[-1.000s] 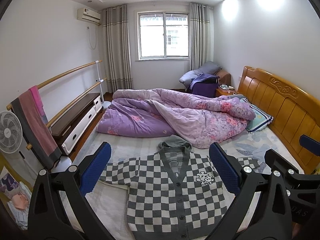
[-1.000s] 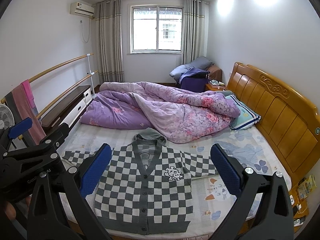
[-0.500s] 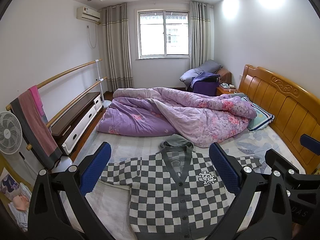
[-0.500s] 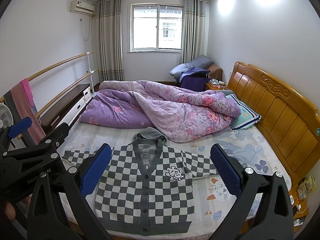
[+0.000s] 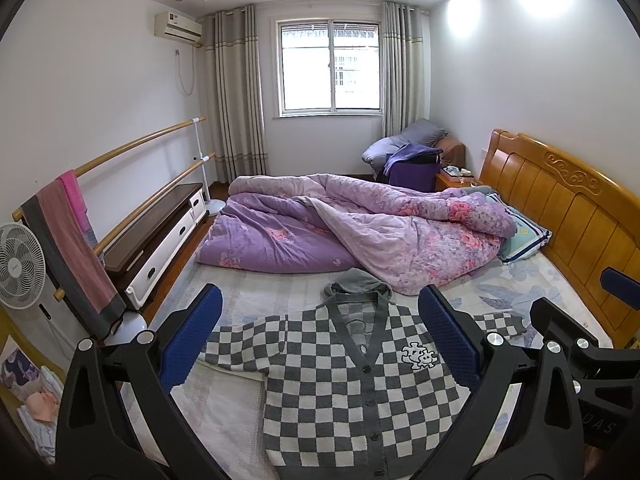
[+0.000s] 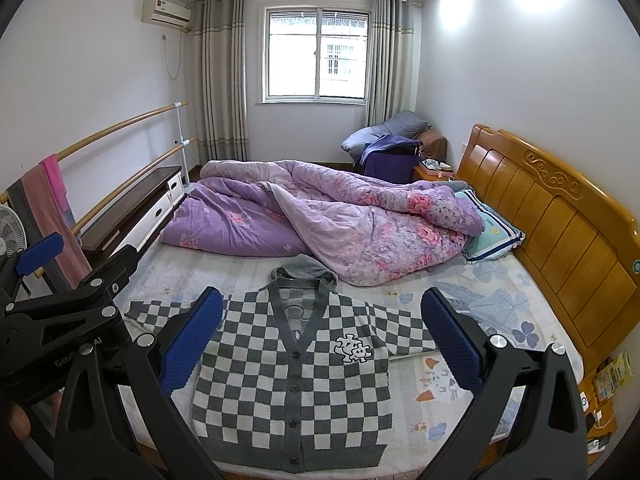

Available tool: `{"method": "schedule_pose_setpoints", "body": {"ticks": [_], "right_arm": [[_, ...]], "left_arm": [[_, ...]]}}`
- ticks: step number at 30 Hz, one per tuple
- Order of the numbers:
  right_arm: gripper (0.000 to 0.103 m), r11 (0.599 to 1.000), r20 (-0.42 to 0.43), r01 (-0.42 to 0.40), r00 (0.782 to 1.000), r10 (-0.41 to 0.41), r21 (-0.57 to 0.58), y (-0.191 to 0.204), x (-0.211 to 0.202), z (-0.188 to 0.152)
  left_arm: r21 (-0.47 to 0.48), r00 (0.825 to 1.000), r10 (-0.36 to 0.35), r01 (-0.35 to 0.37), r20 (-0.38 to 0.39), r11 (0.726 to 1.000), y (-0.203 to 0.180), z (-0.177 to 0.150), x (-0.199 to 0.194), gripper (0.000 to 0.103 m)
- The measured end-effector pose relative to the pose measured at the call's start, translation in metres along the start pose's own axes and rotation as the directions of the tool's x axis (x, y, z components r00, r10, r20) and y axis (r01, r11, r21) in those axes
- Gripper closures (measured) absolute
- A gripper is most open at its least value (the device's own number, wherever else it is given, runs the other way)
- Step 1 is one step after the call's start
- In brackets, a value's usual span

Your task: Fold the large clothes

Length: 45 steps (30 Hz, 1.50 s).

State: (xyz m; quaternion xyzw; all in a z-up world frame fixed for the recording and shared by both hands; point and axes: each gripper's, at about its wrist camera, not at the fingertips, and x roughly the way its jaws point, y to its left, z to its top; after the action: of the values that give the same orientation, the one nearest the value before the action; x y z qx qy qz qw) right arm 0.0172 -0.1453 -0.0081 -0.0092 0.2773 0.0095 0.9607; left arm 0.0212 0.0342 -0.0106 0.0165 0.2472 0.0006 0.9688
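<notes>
Cardigan: a grey-and-white checked cardigan (image 6: 292, 376) is lying flat and buttoned on the near part of the bed (image 6: 472, 308), front up, both sleeves spreading out sideways, its grey hood (image 6: 304, 270) pointing toward the purple quilt (image 6: 320, 216) and just touching that quilt's edge.
Cardigan badge: a white puzzle-piece patch (image 6: 351, 349) with a small face is sitting on the chest; no letters are showing on it.
Left gripper: the left gripper (image 5: 320, 340) is hovering above the cardigan with its blue-padded fingers (image 5: 192, 340) standing wide apart and gripping nothing.
Right gripper: the right gripper (image 6: 322, 340) is likewise hanging over the cardigan, fingers (image 6: 450, 338) spread wide and holding nothing.
Writing on tools: in the right wrist view the left tool's black body is showing pale letters reading roughly "Gen…AI", partly hidden; in the left wrist view the right tool is showing "…DAS", cut off at the edge.
Headboard: a carved wooden headboard (image 6: 560, 224) is running along the bed's right side, with a striped pillow (image 6: 494, 236) lying just beside it.
Left wall: wooden rails (image 5: 132, 148) are carrying a pink-and-grey towel (image 5: 68, 248), near a white fan (image 5: 20, 266) and a low cabinet (image 5: 160, 232).
Air conditioner: the unit (image 5: 178, 28) is wearing a small red label too tiny to read.
</notes>
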Motion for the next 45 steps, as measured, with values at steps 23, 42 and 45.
{"method": "schedule_pose_setpoints", "body": {"ticks": [23,42,45], "right_arm": [[0.007,1.000,-0.007,0.003,1.000,-0.004,-0.010,0.017,0.010,0.000],[0.007,1.000,-0.096,0.003,0.995,-0.006,-0.030,0.035,0.047,-0.001],[0.007,0.999,-0.127,-0.013,0.992,0.008,-0.042,0.038,0.062,-0.001]], "left_arm": [[-0.003,1.000,-0.002,0.002,-0.011,1.000,0.014,0.001,0.006,0.005],[-0.014,0.995,-0.020,0.018,-0.099,1.000,0.044,-0.014,0.044,0.005],[-0.010,0.992,-0.006,0.004,-0.126,1.000,0.038,-0.011,0.064,0.005]]}}
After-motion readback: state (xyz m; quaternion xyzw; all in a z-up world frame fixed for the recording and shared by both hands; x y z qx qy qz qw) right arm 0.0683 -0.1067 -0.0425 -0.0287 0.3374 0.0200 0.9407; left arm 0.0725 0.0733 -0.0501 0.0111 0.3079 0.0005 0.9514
